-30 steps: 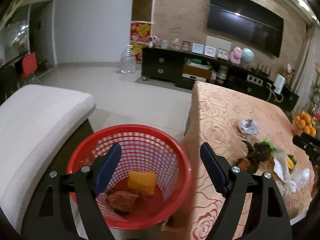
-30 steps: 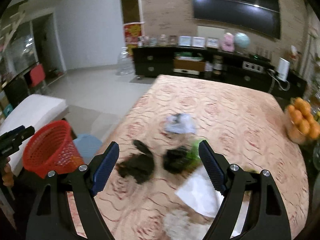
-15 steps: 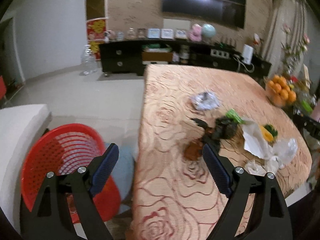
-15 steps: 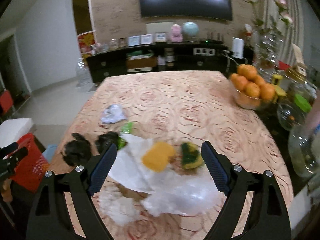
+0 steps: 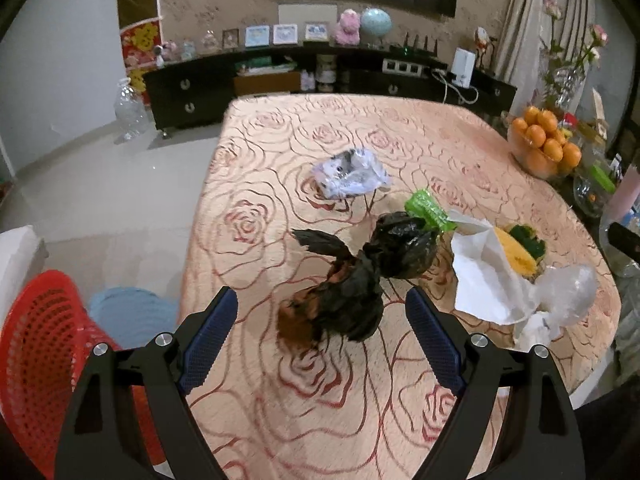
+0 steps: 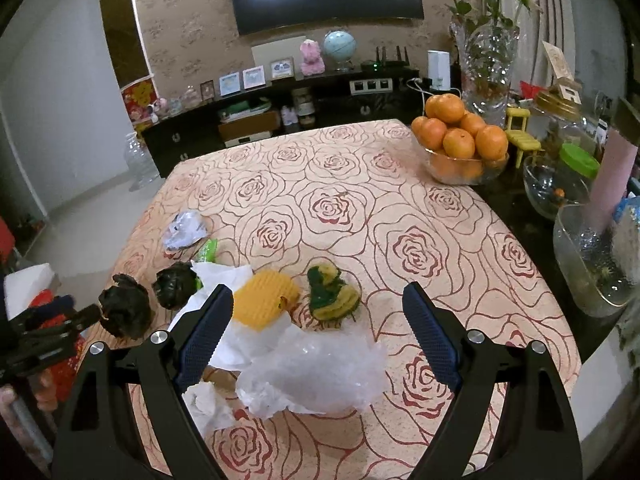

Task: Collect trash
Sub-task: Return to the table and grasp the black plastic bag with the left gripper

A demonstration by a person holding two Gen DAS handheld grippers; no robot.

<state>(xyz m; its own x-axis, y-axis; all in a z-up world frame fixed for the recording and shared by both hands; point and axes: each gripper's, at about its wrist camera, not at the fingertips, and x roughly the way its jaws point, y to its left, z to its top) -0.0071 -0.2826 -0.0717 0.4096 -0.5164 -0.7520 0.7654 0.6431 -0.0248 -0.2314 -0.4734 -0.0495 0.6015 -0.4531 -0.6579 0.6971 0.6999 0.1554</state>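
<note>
Trash lies on the rose-patterned table (image 5: pixel 280 152). My left gripper (image 5: pixel 322 336) is open just above a crumpled black bag with a brown lump (image 5: pixel 344 304), not touching it. A second black bag (image 5: pixel 404 248), a green wrapper (image 5: pixel 430 210) and a white-blue wrapper (image 5: pixel 348 174) lie beyond. My right gripper (image 6: pixel 318 336) is open over a clear plastic bag (image 6: pixel 316 376), with a yellow sponge (image 6: pixel 264 300), a green-yellow scrubber (image 6: pixel 332 292) and white paper (image 6: pixel 216 280) ahead. The red basket (image 5: pixel 36 360) stands on the floor at the table's left.
A bowl of oranges (image 6: pixel 460 140), a glass vase (image 6: pixel 488 60) and glass jars (image 6: pixel 592 256) crowd the table's right side. A blue stool (image 5: pixel 132 312) stands beside the basket. A dark TV cabinet (image 5: pixel 192 92) lines the far wall.
My left gripper has swung from over the red basket rightward to the black bag on the table. My right gripper has moved right from the black bags to the sponges and plastic.
</note>
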